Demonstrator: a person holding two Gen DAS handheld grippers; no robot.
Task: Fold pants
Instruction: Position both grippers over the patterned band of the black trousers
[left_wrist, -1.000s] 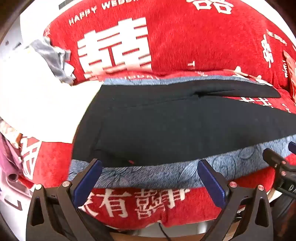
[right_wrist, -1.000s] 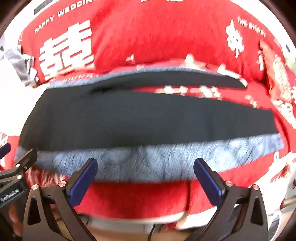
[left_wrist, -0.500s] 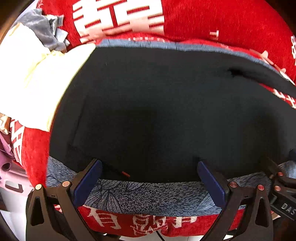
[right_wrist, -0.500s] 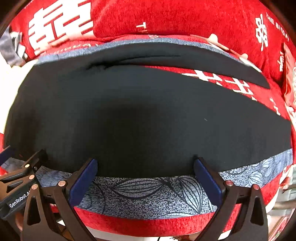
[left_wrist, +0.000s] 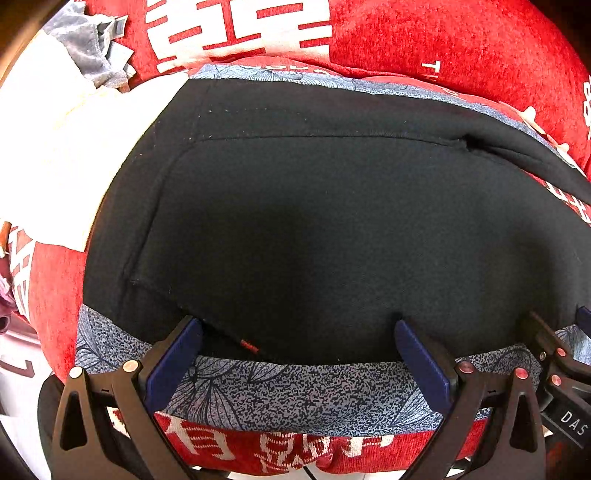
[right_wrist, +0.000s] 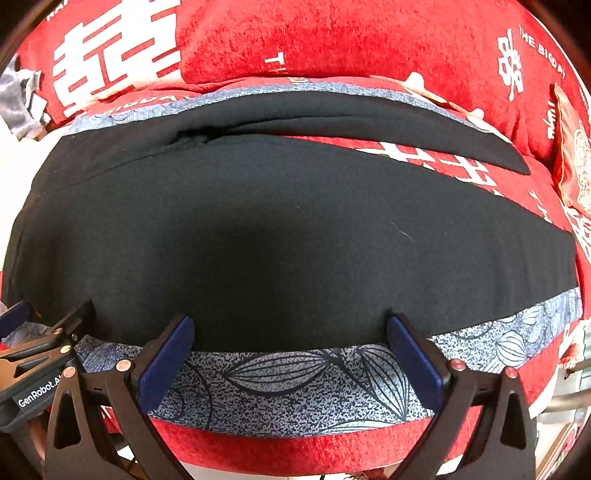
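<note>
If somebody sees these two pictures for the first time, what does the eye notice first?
First the black pants spread flat across the middle, on a blue-grey leaf-patterned cloth. Behind lies bright red fabric with big white characters. Both open grippers, left and right, sit at the pants' near edge.

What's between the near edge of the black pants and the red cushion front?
A grey-blue leaf-print cloth under the black pants, seen in both wrist views; both grippers' open fingertips reach that edge.

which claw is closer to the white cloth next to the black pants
Left. The left claw sits at the pants' near edge by the white cloth; the right claw is further along, toward the legs.
</note>
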